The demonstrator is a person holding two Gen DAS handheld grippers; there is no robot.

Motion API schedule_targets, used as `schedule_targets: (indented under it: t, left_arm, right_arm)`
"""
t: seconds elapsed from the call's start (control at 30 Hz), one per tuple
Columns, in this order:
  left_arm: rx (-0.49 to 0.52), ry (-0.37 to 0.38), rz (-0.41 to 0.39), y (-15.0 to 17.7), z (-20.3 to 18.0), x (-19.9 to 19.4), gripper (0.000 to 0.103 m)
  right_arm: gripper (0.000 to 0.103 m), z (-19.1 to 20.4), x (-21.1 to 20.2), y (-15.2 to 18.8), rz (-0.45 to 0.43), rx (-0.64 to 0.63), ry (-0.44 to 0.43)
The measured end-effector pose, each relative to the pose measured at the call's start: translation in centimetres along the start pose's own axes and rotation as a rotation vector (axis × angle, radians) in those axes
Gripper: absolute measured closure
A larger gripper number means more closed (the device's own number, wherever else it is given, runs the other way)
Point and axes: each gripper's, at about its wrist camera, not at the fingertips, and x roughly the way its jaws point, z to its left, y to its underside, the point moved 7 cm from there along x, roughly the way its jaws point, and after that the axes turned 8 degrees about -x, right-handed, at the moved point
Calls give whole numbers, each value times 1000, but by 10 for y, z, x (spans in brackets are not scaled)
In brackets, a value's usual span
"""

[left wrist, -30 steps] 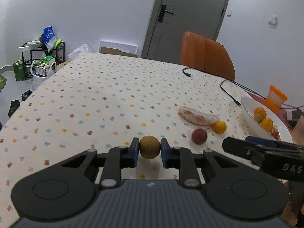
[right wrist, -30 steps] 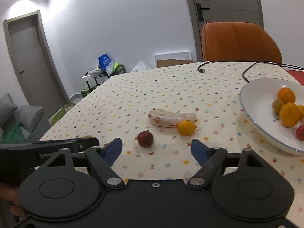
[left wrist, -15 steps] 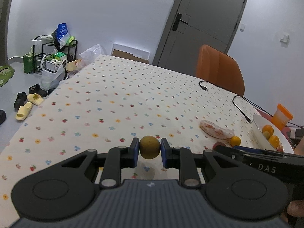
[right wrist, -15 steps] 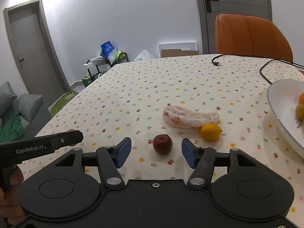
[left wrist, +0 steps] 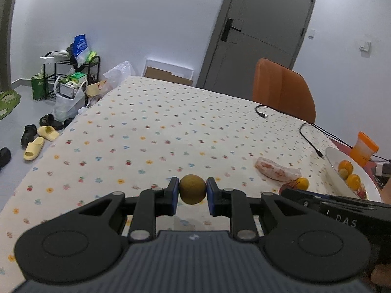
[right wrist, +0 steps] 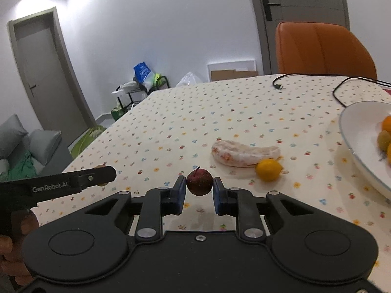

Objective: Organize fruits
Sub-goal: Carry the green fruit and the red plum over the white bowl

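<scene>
The left gripper (left wrist: pixel 192 193) clamps a round brownish-green fruit (left wrist: pixel 192 192) above the table's (left wrist: pixel 171 127) near edge, while the right gripper's (right wrist: pixel 199 187) blue pads (right wrist: pixel 180 194) bracket a dark red fruit (right wrist: pixel 199 182), contact unclear.

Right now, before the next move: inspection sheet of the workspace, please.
Surface: table under a flower-dotted cloth, flat.
Job's things: brown fruit in the left gripper; dark red fruit between the right gripper pads; yellow fruit beside a wrapped packet; white plate holds oranges and a green fruit.
Clutter: orange-lidded jar behind the plate.
Grippers: left shut on the brown fruit; right closed in around the red fruit, contact unclear.
Cables: two black cables on the far side.
Surroundings: orange chair, doors, shelf with bags, slippers.
</scene>
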Motion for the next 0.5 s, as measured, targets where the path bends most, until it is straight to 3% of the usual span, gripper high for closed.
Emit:
schedule_targets:
  t: [0.5]
  left_arm:
    - [76, 68, -4, 6, -58, -5, 81]
  right_arm:
    - [81, -37, -48, -3, -91, 54, 50]
